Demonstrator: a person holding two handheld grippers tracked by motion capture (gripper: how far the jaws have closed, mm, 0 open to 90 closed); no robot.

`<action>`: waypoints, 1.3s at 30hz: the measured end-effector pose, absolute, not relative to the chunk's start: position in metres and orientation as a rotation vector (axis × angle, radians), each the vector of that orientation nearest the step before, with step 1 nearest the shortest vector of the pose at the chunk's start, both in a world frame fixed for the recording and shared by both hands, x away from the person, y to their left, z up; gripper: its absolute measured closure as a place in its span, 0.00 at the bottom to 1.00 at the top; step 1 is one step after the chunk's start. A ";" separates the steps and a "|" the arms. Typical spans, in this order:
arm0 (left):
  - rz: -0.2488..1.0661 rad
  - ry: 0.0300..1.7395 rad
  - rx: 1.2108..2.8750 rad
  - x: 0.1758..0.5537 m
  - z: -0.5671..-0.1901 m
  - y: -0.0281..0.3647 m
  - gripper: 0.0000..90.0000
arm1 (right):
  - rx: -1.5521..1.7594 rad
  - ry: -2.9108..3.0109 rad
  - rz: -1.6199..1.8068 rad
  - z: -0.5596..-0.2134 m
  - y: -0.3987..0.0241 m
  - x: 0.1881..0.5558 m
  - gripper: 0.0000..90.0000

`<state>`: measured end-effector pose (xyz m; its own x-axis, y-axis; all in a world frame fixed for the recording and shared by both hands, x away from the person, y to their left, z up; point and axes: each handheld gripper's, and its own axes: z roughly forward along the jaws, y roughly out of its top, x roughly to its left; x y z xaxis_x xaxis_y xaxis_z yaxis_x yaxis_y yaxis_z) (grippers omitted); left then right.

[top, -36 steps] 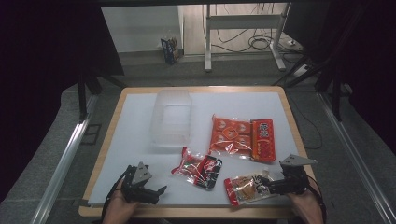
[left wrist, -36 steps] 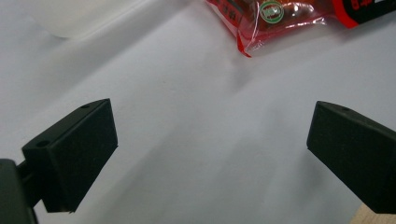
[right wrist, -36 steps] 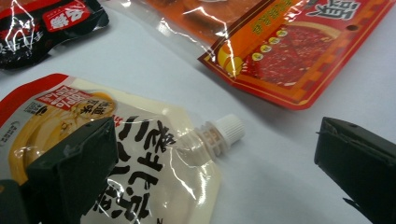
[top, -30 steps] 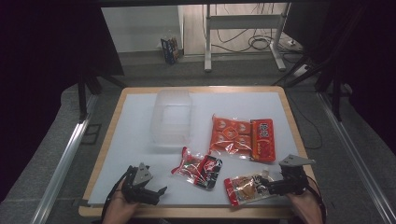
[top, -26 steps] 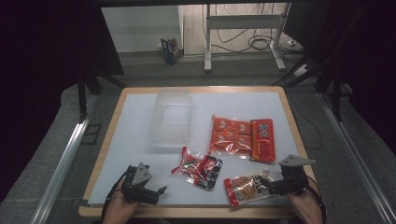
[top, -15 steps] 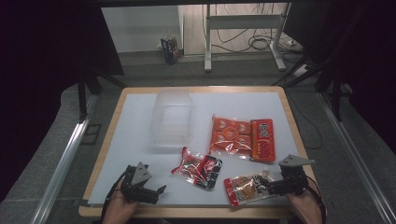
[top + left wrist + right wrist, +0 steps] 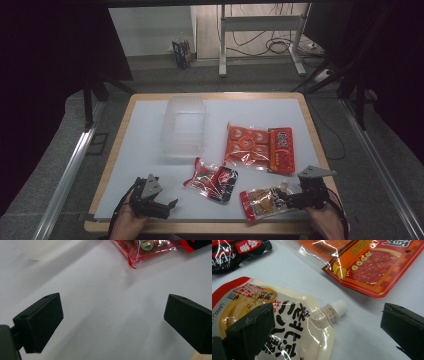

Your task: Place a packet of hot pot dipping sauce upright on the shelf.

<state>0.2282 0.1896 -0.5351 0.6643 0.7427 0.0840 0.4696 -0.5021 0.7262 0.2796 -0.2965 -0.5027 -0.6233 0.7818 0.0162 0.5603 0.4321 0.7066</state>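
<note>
- Two grippers are waiting at the near edge of the table [image 7: 150,115], and the right gripper [image 7: 295,199] is by far the nearer to the spouted pouch [image 7: 264,202].
- In the high view, the pouch is lying at about nine o'clock from the right gripper, touching or just short of its jaw tips, with its long axis running nine to three and its white cap [image 7: 339,307] pointing at the gripper.
- In the right gripper view the jaws are standing wide apart, gripping nothing, with the cap lying between them and the pouch body under the left-hand jaw.
- The left gripper [image 7: 162,206] is sitting well apart at the near left corner, its jaws also spread wide over bare white table, with the red-and-black snack packet [image 7: 212,179] at about two o'clock from it.
</note>
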 end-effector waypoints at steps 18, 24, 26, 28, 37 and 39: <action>0.516 0.931 2.188 0.228 -0.535 0.190 0.02 | 1.179 2.332 0.984 -0.505 -0.300 0.288 0.00; 0.514 0.927 2.200 0.228 -0.536 0.189 0.02 | 1.201 2.312 0.970 -0.506 -0.302 0.297 0.00; 0.510 0.930 2.198 0.228 -0.536 0.188 0.02 | 1.210 2.315 0.981 -0.506 -0.304 0.300 0.00; 0.512 0.928 2.201 0.228 -0.536 0.188 0.02 | 1.220 2.313 0.975 -0.507 -0.305 0.304 0.00; 0.515 0.921 2.215 0.228 -0.537 0.187 0.02 | 1.271 2.340 0.974 -0.510 -0.306 0.318 0.00; 0.516 0.921 2.217 0.228 -0.538 0.186 0.02 | 1.270 2.355 0.971 -0.510 -0.305 0.321 0.01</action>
<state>0.2283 0.1863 -0.5376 0.6724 0.7336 0.0987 0.4674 -0.5242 0.7119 0.3206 -0.3054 -0.5103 -0.5670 0.8217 0.0570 0.6232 0.3827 0.6820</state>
